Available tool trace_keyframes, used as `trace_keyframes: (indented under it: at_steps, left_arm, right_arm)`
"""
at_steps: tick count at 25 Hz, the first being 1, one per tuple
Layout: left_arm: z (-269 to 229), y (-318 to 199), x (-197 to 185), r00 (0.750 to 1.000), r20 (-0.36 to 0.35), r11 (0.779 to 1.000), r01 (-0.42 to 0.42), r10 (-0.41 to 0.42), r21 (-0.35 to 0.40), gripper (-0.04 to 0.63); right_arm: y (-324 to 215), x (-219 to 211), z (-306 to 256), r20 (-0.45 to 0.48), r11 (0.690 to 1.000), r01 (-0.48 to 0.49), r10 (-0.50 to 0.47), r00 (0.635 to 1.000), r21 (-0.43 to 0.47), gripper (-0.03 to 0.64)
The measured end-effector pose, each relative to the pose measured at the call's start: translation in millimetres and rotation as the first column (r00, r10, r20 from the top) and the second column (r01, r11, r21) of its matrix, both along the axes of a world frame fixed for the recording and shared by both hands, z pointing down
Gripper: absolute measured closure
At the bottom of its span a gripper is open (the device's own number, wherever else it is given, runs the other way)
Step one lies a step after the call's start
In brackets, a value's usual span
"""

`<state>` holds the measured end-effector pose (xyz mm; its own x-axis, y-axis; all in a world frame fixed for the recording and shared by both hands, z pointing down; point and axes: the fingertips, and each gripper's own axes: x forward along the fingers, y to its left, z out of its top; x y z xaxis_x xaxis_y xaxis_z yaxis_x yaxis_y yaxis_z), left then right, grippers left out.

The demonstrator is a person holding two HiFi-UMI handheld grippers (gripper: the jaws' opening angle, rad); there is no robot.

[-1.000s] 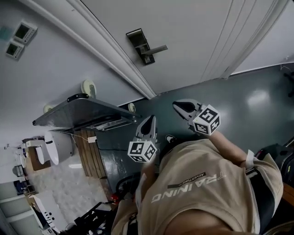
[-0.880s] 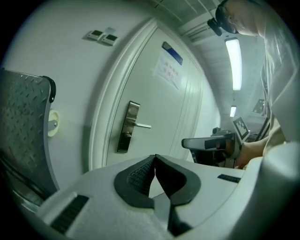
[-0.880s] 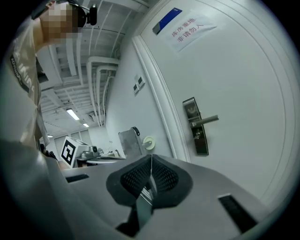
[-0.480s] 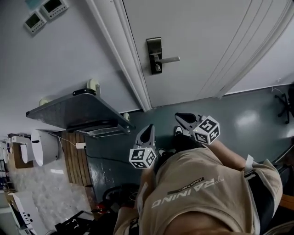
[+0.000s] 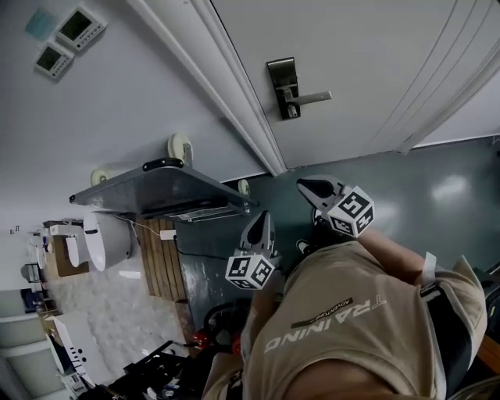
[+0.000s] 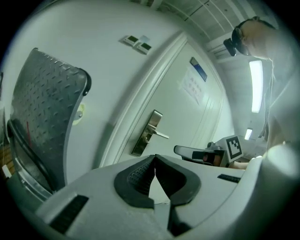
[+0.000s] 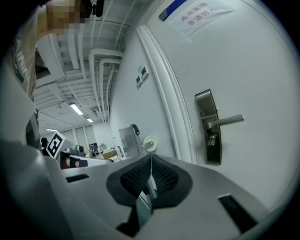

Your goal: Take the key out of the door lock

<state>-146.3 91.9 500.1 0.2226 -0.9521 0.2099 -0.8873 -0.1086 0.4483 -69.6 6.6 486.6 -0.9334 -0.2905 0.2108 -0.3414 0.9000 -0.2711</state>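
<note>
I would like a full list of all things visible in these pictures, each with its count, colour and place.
door: one, white, closed, top of the head view
lock plate: one, dark metal, on the door
handle: one, silver lever, on the lock plate
key: one, metal, seemingly in the lock under the handle
notice: one, white paper with red print, high on the door
wall panels: two, white with dark screens, left of the door
cart: one, grey metal, tipped against the wall
floor: dark green, glossy
shirt: one, beige, on the person
left gripper: grey, shut, empty
right gripper: grey, shut, empty
</note>
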Motion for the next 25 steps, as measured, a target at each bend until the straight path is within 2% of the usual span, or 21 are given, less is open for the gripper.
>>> trace_keyframes:
  at_steps: [4, 7, 9, 12, 16, 21, 23, 25]
  left_arm:
    - [-22, -52, 12, 0.992, 0.082, 0.995, -0.095, 0.093, 0.02, 0.586]
    - [-29, -91, 22, 0.973, 0.161, 0.985, -0.171, 0.167, 0.013, 0.586]
    - [-31, -114, 20, 0.959, 0.206, 0.98, -0.199, 0.195, 0.0, 0.586]
    - [-30, -146, 17, 0.954, 0.215, 0.977, -0.212, 0.208, -0.005, 0.586]
    - [-21, -177, 17, 0.958, 0.21, 0.98, -0.198, 0.196, -0.009, 0.586]
    - [-25, -207, 19, 0.963, 0.175, 0.978, -0.208, 0.206, -0.007, 0.586]
    - [-27, -214, 12, 0.956, 0.194, 0.975, -0.223, 0.22, -0.011, 0.586]
    - [-28, -216, 6, 0.938, 0.248, 0.969, -0.247, 0.243, -0.015, 0.586]
  right_arm:
    - [-46, 12, 4, 0.022, 0.998, -0.067, 0.066, 0.998, 0.008, 0.601]
    - [-75, 29, 24, -0.012, 0.994, -0.11, 0.11, 0.994, -0.014, 0.601]
    - [-90, 32, 35, -0.045, 0.993, -0.117, 0.117, 0.992, 0.002, 0.601]
    - [-111, 30, 39, -0.054, 0.994, -0.107, 0.109, 0.993, 0.033, 0.601]
    - [-136, 27, 35, -0.005, 0.997, -0.066, 0.066, 0.998, 0.031, 0.601]
    - [-152, 16, 31, -0.047, 0.999, 0.002, 0.0, 0.999, 0.046, 0.601]
    - [-151, 9, 34, -0.072, 0.999, 0.016, -0.013, 0.997, 0.034, 0.601]
    - [-148, 2, 36, -0.083, 1.0, 0.011, -0.009, 0.996, 0.017, 0.601]
